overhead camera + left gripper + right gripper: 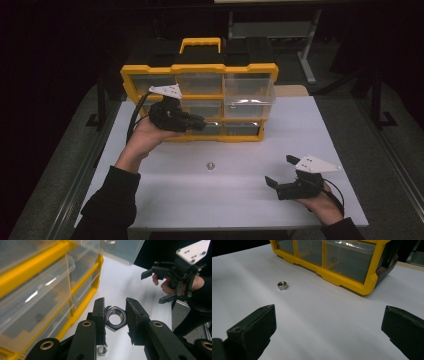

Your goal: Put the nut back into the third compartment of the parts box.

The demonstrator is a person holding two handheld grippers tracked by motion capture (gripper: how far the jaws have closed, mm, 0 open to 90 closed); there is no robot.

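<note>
**Left gripper holds a big nut in front of the drawer box**

The left gripper (115, 312) is raised off the table (240, 200), just in front of the yellow box (199, 70) of clear drawers. Its jaws are partly closed, and a large steel hex nut (115, 318) sits between them. In the left gripper view the nut stands on edge with its threaded bore facing the camera; the left pad presses one side of it and the right pad meets the other, so it is clamped and clear of the table.

In the high view the left gripper (197, 121) points right across the box's lower drawers, with the person's left hand (150, 132) under it. The box stands upright at the far side of the table, handle on top. One upper drawer (248, 97) on the right is pulled out towards the person; its clear front also shows at the top of the left gripper view (117, 250).

A small nut (210, 165) lies flat on the table near the middle, well apart from the box. It is seen in the right gripper view (283, 285) too, and below the left jaws (102, 350).

The right gripper (281, 172) is low over the near right part of the table, held in the right hand (322, 205). Its jaws stand wide apart with nothing between them but bare table
</note>
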